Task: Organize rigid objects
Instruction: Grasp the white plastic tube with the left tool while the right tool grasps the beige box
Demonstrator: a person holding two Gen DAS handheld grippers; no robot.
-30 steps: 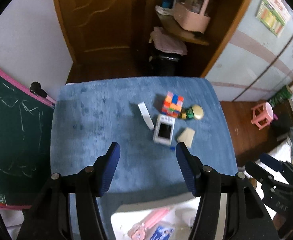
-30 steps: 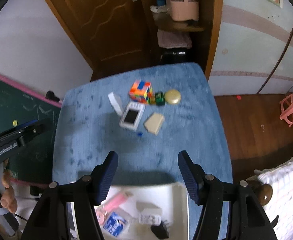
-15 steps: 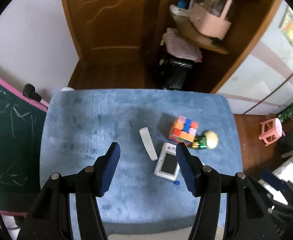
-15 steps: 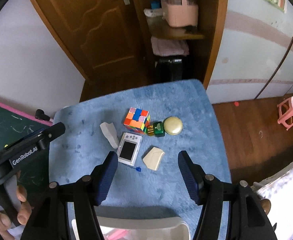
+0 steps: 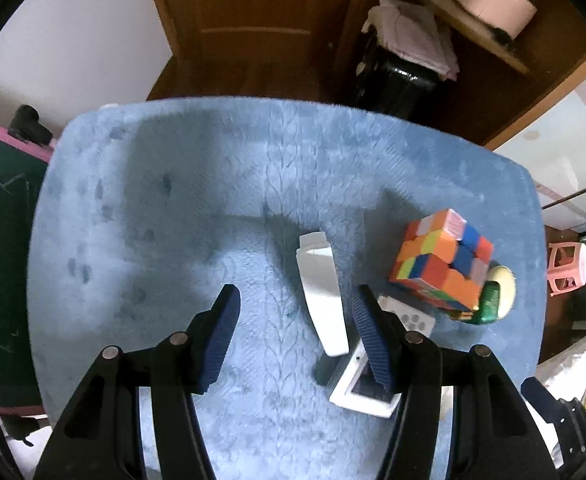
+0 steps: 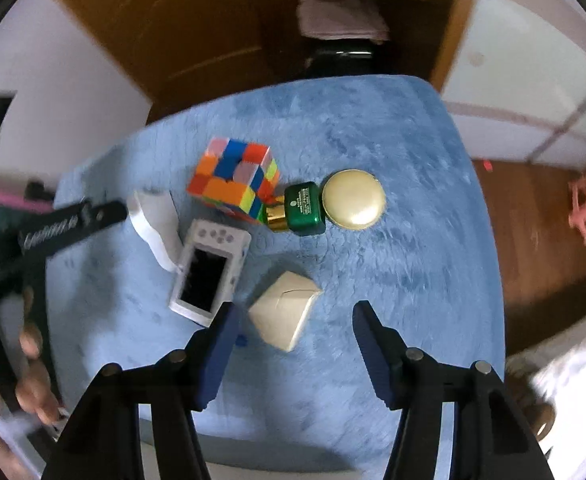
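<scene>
Both grippers pointed steeply down over the blue plush mat (image 5: 173, 208), which covered the table to its rounded edges.

Left gripper (image 5: 295, 312): jaws roughly half open, nothing clamped. The white oblong case (image 5: 323, 296) lay between the fingers, hard against the right-hand one, w/ bare mat on the other side. Whether that pad touched it, can't tell. The white handheld console (image 6: 209, 268) sat partly under the right-hand finger, at abt 4 o'clock from the case.

Right gripper (image 6: 293, 312): jaws closing, no pad pressing on anything. The beige folded box (image 6: 285, 310) sat between the fingertips, nearer the left-hand one; open mat by the right-hand one.

The rest clustered toward 12 o'clock from the box: puzzle cube (image 6: 235, 178), green bottle w/ gold cap (image 6: 303, 210) touching the cube's corner, and round cream compact (image 6: 353, 198) just beside the bottle.

Free room: the mat's whole 9 o'clock half in the left wrist view was bare; in the right wrist view, a clear strip ran along the 3 o'clock edge (floor past it). A hand (image 6: 33, 364) showed at 8 o'clock, blurred.
</scene>
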